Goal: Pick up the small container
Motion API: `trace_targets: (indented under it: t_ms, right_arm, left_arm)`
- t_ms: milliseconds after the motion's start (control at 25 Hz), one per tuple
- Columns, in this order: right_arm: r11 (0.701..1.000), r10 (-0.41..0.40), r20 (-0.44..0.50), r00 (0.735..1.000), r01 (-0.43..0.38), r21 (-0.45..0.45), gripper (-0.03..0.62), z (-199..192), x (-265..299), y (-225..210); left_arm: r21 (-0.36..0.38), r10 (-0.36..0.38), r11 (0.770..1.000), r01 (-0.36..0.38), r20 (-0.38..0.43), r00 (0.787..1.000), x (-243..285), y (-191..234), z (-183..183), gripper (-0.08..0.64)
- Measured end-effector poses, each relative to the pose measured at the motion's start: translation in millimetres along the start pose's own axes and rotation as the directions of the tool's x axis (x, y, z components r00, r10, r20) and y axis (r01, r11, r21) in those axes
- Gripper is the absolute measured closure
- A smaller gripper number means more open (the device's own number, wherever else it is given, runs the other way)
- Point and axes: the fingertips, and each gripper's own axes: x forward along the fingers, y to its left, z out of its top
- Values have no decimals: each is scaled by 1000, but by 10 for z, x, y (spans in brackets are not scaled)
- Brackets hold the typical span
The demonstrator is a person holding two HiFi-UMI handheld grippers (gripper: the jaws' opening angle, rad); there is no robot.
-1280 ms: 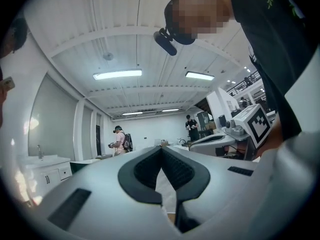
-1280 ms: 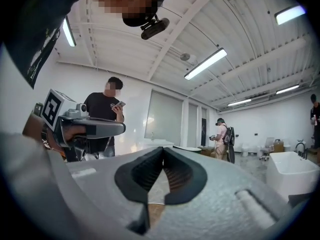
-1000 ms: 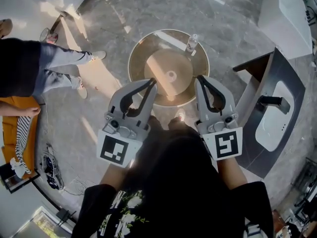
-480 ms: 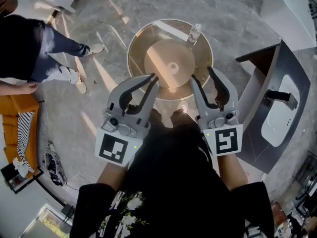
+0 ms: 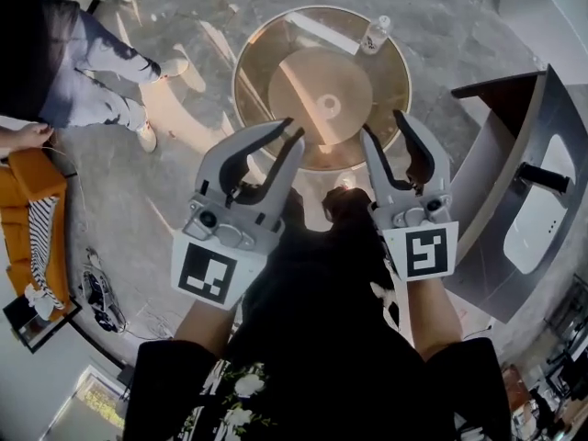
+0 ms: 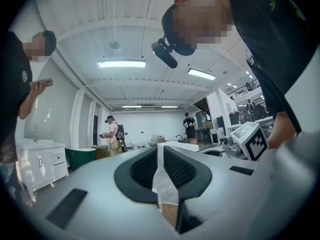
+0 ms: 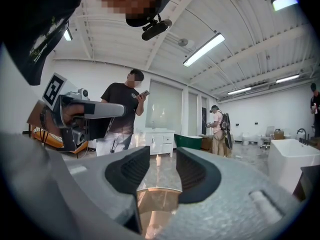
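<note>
– Nearest the body, what are the two tools doing?
– Both are held out level over the near edge of the round table (image 5: 255, 55). The left gripper (image 5: 293, 134) has its jaws drawn to a narrow slit with nothing in it. The right gripper (image 5: 385, 127) has just been opening its jaws. They stand wide and empty, with only the tabletop showing through the gap.
– So which step is this?
– I'd call it the approach. Nothing is grasped. The small container (image 5: 375, 33), a clear capped bottle, stands at the far right rim of the table, well apart from both grippers.
– What does the next move call for?
– By my reckoning the right gripper is the one to use, since it is open and on the bottle's side. It has to reach forward across the glass, bring its jaws to either side of the bottle's body and close gently. A light bottle so near the rim could tip or be nudged off.
– Anything in the way?
– The tabletop between looks bare. Off to the right the sink cabinet (image 5: 514, 173) sits close to the table, so there is little room on that side. Farther left, a standing person (image 5: 46, 53) and an orange seat (image 5: 23, 191) are well clear
</note>
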Motion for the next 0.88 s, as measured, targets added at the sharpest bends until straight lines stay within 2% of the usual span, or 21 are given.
trace_targets:
  t_ms: [280,720,880]
  right_arm:
    - [999,9,-21,1000,-10,-30,426,-574,236,61]
    - [1000,9,-55,998,-9,-9,426,-1632,561,43]
    - [998,46,-69,997,-50,-45,425,-1987,672,78]
  left_arm:
    - [14,-38,999,38,-8,999,171,139,-604,523]
    - [5,-61,998,61,-2,998,418,258,-1583,537]
    - [11,-70,997,70,-11,998,477,285,-1968,543]
